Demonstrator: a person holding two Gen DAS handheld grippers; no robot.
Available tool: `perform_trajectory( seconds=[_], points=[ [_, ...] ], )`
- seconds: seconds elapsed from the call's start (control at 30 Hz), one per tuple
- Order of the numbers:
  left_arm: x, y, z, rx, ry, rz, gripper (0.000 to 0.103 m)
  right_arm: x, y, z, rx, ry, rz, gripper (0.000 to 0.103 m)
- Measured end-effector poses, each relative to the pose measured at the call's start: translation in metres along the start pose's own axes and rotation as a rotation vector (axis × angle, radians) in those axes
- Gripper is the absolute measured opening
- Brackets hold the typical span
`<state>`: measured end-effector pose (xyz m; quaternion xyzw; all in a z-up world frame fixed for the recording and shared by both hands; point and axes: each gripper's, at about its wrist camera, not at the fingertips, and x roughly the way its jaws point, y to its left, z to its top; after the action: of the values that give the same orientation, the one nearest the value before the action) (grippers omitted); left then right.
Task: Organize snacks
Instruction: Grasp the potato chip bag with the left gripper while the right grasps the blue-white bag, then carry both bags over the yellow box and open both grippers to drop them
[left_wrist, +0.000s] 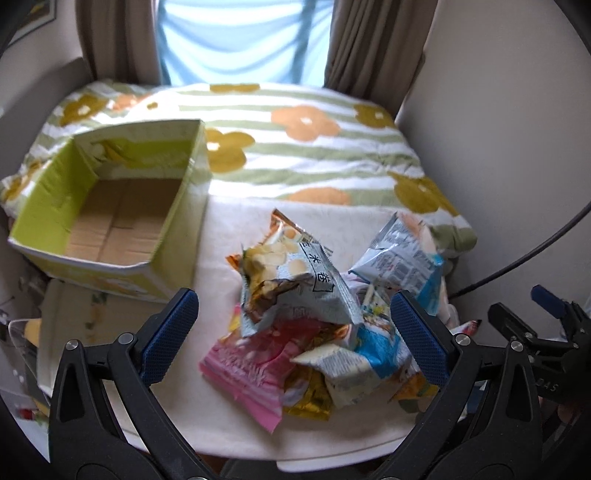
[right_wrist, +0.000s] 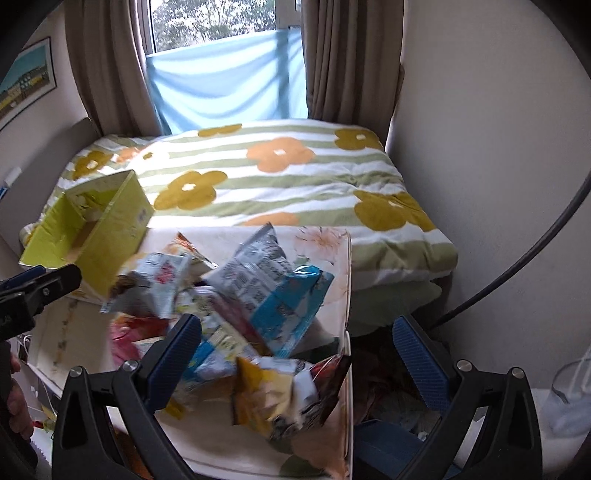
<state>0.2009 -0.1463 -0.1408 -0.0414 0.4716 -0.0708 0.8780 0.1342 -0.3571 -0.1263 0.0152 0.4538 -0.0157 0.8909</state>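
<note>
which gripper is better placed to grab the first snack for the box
Left. The left gripper is open, with the snack pile between its fingers and the green box on its side. The right gripper is open too, farther from the box.

My left gripper (left_wrist: 293, 325) spread wide, nothing between its blue pads (left_wrist: 171, 334), my right gripper (right_wrist: 297, 354) just as wide and empty, level beside the left, a hand (right_wrist: 16, 402) behind.
</note>
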Motion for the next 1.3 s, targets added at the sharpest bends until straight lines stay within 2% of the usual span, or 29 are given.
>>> perform_trajectory(
  seconds=[0.17,0.37,0.67,0.8,0.83,0.9,1.0,1.17,1.3],
  points=[
    [0.058,0.004,0.009,-0.014,0.124,0.015,0.103,0.037,-0.002,0.007,-0.034,0.071,-0.007,0.103],
    [0.105,0.01,0.018,-0.035,0.222,0.013,0.103,0.083,0.008,0.015,-0.168,0.153,-0.026,0.103],
    [0.142,0.013,0.018,-0.03,0.329,-0.004,0.103,0.126,0.034,0.019,-0.429,0.244,0.006,0.103],
    [0.151,0.012,0.017,-0.007,0.357,-0.002,0.103,0.141,0.043,0.022,-0.507,0.267,0.007,0.103],
    [0.153,0.012,0.016,0.001,0.363,0.002,0.101,0.146,0.045,0.023,-0.519,0.275,0.009,0.103],
    [0.156,0.012,0.015,0.011,0.375,-0.002,0.093,0.154,0.047,0.025,-0.542,0.283,0.016,0.103],
    [0.158,0.012,0.013,0.024,0.382,0.003,0.092,0.164,0.052,0.025,-0.583,0.292,0.02,0.103],
    [0.156,0.014,0.014,0.042,0.371,-0.003,0.083,0.173,0.05,0.031,-0.565,0.297,0.048,0.103],
    [0.151,0.016,0.012,0.053,0.355,0.0,0.082,0.176,0.049,0.034,-0.555,0.294,0.076,0.097]
  ],
)
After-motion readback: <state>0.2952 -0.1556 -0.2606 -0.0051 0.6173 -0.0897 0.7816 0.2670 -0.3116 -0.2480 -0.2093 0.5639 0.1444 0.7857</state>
